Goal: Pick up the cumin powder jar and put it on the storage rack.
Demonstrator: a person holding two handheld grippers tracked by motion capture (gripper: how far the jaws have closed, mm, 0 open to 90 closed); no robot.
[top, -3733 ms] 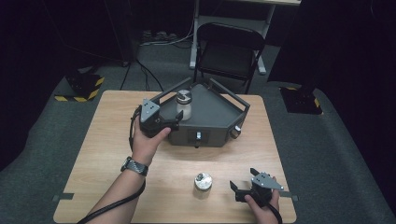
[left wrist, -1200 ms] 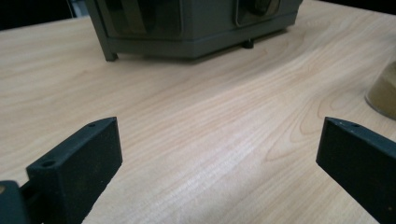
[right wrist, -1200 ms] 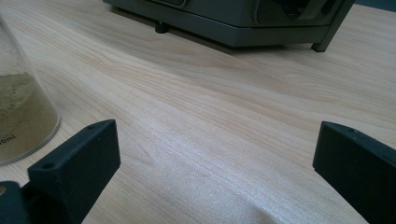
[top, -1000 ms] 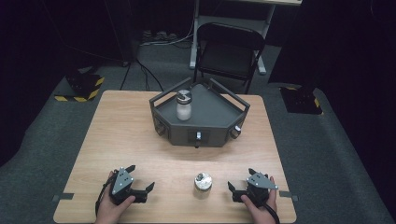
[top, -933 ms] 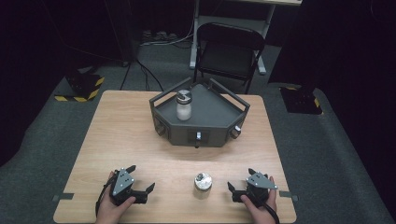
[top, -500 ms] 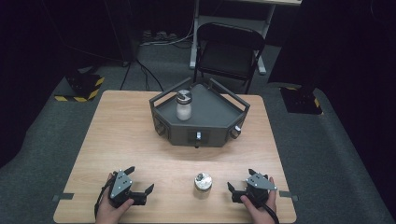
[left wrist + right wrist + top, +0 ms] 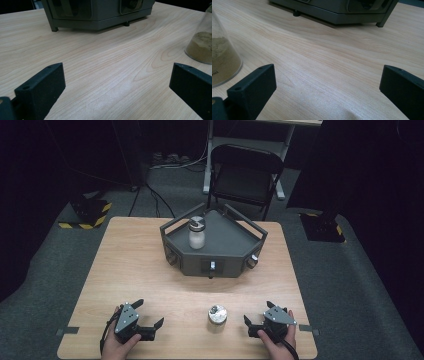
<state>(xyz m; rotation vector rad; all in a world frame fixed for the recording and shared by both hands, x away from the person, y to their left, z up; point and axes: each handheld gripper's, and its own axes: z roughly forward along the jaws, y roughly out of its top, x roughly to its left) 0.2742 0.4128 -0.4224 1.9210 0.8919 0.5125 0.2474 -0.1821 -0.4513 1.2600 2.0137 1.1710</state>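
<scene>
A dark grey angular tray point(image 7: 235, 251) stands at the far middle of the wooden table, with a white jar point(image 7: 196, 234) upright in its left part. A second glass jar point(image 7: 217, 317) with brownish powder stands near the front edge between my hands; it appears in the left gripper view as the powder jar point(image 7: 201, 42) and in the right gripper view as the same jar point(image 7: 222, 62). My left gripper point(image 7: 149, 315) rests open at the front left. My right gripper point(image 7: 256, 317) rests open at the front right. Nothing lies between either pair of jaws.
The tray's base point(image 7: 100, 15) faces both gripper cameras, seen again as the tray base point(image 7: 342, 10). Beyond the table stand a black folding chair point(image 7: 246, 175) and a white desk leg point(image 7: 209, 155). Bare wood point(image 7: 135, 265) spans the table's left half.
Early on, the left hand was up at the tray by the white jar; it has come back to the front left edge. Over the last second nothing moves.
</scene>
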